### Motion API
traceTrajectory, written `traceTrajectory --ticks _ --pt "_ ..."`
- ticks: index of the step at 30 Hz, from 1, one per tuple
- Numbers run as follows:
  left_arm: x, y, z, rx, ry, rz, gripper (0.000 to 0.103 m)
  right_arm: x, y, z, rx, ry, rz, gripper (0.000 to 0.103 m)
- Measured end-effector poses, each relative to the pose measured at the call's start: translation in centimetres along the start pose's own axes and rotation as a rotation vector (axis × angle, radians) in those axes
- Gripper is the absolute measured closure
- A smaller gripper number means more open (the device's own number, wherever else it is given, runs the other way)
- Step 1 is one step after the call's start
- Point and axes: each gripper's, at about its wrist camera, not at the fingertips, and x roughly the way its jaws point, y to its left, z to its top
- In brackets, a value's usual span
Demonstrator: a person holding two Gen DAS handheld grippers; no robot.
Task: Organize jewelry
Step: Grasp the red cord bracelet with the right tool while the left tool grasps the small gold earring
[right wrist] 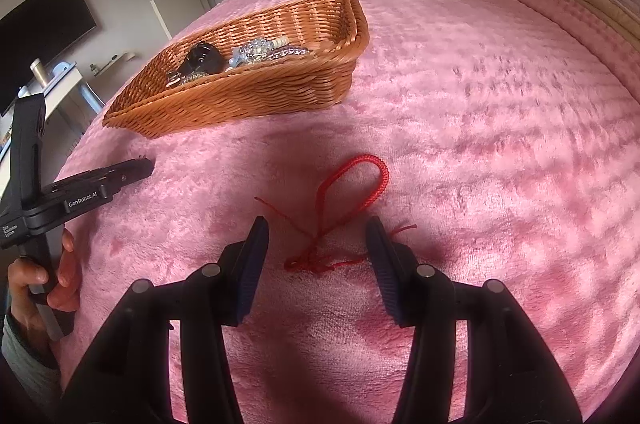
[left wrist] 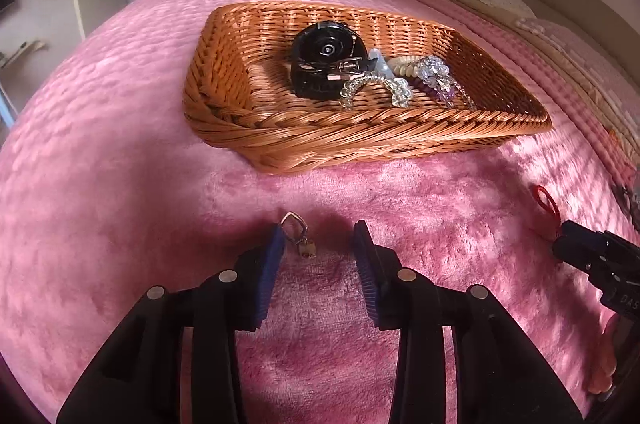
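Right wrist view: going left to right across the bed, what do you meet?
Person's hand holding the left gripper → wicker basket of jewelry → red cord bracelet lying between the right gripper fingers → bare pink blanket.

Clearance: open blanket around both grippers; basket ahead is the one obstruction.

The wicker basket (left wrist: 360,128) stands ahead with raised walls; entry only from above, its right half crowded with jewelry (left wrist: 404,80). The pink blanket (right wrist: 480,104) lies bare right of the red cord (right wrist: 352,192). The left gripper (right wrist: 144,166) occupies the left side.
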Motion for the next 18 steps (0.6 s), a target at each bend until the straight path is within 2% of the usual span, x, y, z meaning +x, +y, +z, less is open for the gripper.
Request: traceTrajectory --ticks 4,6,8,10,18 --pt "0.0 0.2 -0.1 -0.009 -0.012 -0.010 0.070 -0.1 0.3 -0.2 -0.013 -0.002 -0.012 0.055" --pt "0.0 0.1 -0.1 -0.010 -0.016 -0.003 0.075 0.0 0.3 -0.2 -0.014 0.000 -0.012 0.055" --pt "0.1 -0.1 -0.2 -0.002 -0.019 0.007 0.086 0.0 0.1 -0.1 -0.005 0.002 -0.007 0.055" --pt "0.1 -0.3 -0.3 0.007 -0.018 0.014 0.092 0.0 0.0 -0.1 0.003 0.006 -0.006 0.055" --pt "-0.5 -0.7 -0.8 0.031 -0.043 -0.008 0.094 1.6 0.6 1.4 0.036 0.036 -0.097 0.055"
